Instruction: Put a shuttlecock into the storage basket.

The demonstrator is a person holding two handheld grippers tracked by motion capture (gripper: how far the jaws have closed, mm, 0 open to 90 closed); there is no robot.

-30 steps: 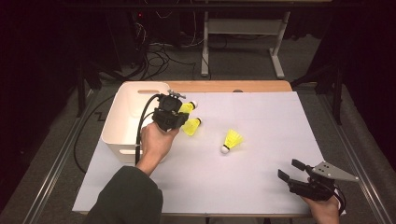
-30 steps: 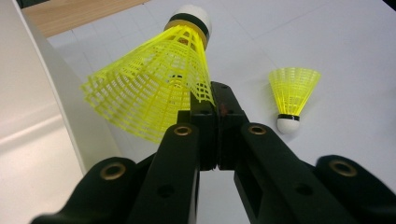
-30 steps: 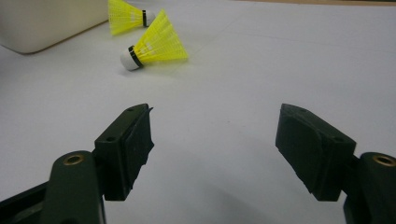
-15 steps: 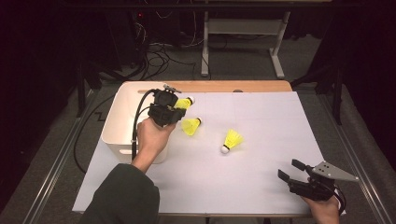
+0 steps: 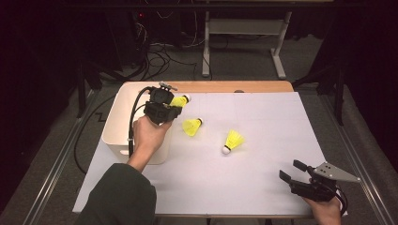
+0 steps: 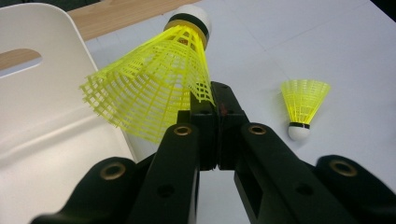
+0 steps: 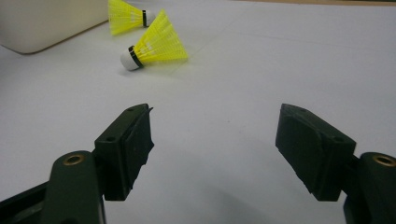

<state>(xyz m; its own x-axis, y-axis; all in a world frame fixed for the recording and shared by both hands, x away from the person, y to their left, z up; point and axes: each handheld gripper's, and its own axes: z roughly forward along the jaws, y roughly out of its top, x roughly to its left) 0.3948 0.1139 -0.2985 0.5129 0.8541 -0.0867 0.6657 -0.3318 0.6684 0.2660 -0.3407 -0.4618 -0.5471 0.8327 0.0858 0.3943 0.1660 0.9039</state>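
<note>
My left gripper [image 5: 172,104] hangs over the right rim of the white bin [image 5: 117,133], shut on the skirt of a yellow shuttlecock [image 5: 180,100] whose white cork points away. In the left gripper view the jaws [image 6: 218,93] pinch the mesh edge of that shuttlecock [image 6: 154,88], beside the bin's wall [image 6: 46,121]. Two more yellow shuttlecocks lie on the white sheet: one [image 5: 192,127] near the bin, another [image 5: 232,140] at mid-table. My right gripper [image 5: 289,169] rests open at the front right corner; its jaws [image 7: 215,144] stand wide apart with nothing between them.
The white sheet [image 5: 263,117] covers most of the wooden table. In the right gripper view both loose shuttlecocks [image 7: 154,46] [image 7: 128,16] lie ahead, with the bin [image 7: 42,23] at the far left. A cable [image 5: 133,122] trails from the left gripper over the bin.
The left gripper has drifted a little back and left with the shuttlecock, closer over the bin's rim. The right gripper has kept still.
</note>
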